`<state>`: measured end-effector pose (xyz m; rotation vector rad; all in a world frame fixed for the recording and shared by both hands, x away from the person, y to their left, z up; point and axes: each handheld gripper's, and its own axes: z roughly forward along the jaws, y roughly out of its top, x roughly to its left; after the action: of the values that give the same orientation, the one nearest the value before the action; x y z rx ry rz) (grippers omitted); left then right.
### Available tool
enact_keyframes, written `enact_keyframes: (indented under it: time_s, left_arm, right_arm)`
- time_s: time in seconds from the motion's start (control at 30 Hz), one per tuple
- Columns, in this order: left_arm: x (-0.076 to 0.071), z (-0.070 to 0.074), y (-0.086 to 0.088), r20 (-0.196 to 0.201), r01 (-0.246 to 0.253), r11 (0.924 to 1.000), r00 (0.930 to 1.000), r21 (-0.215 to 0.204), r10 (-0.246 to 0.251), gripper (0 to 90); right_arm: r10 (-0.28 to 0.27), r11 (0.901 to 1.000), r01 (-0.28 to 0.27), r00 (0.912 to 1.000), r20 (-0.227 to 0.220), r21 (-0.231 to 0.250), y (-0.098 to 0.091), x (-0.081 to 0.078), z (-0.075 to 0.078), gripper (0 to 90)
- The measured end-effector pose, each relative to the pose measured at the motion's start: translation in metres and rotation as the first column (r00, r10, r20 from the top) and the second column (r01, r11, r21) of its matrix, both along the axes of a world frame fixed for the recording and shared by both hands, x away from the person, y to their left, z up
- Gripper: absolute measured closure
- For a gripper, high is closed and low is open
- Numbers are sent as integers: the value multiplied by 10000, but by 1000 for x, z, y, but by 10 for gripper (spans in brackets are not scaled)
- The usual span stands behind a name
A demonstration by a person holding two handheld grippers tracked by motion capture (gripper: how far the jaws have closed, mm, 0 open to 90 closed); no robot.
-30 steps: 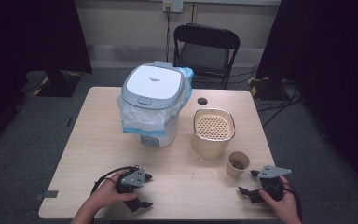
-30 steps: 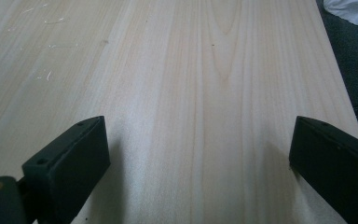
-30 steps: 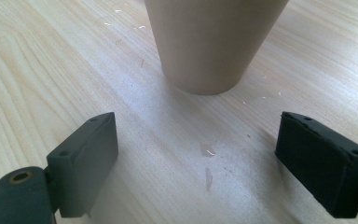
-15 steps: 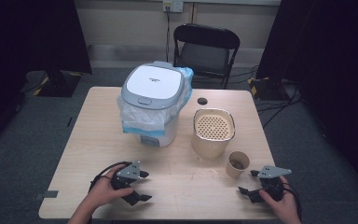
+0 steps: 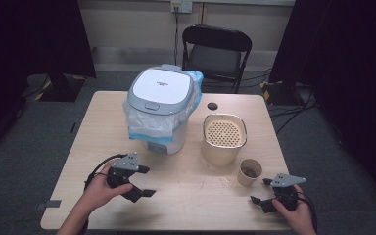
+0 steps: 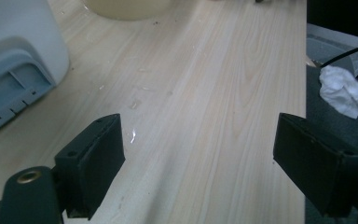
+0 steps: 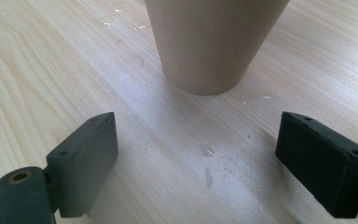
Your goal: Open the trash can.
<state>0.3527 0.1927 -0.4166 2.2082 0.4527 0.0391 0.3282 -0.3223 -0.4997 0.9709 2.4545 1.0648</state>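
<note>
Near the desk's (image 5: 103, 112) front-left corner, the left gripper (image 5: 144, 181) hangs released over bare wood, grasping nothing. Toward the front-right corner the paper cup (image 5: 249, 171) stands untouched just ahead of the right gripper (image 5: 260, 191), also released. I judge nothing is done yet.

We see the left hand-held gripper (image 5: 138, 181) raised off the tabletop (image 5: 200, 205), jaws spread wide with nothing between them. Right hand-held gripper (image 5: 260, 192) sits low, jaws likewise wide apart. Both forearms enter from below.
</note>
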Motion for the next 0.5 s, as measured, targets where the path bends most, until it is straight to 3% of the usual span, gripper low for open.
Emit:
enact_keyframes:
  time_s: [0.07, 0.5]
  left_arm:
    - [3, 7, 0, -41, -127, 9998, 9999, -141, 127, 159]
    - [17, 49, -4, 6, -224, 9996, 9997, 165, 224, 159]
  right_arm:
    - [-8, 10000, 8, 10000, 1, -15, 0, 0, 0, 123]
    - [-12, 10000, 12, 10000, 0, -16, 0, 0, 0, 123]
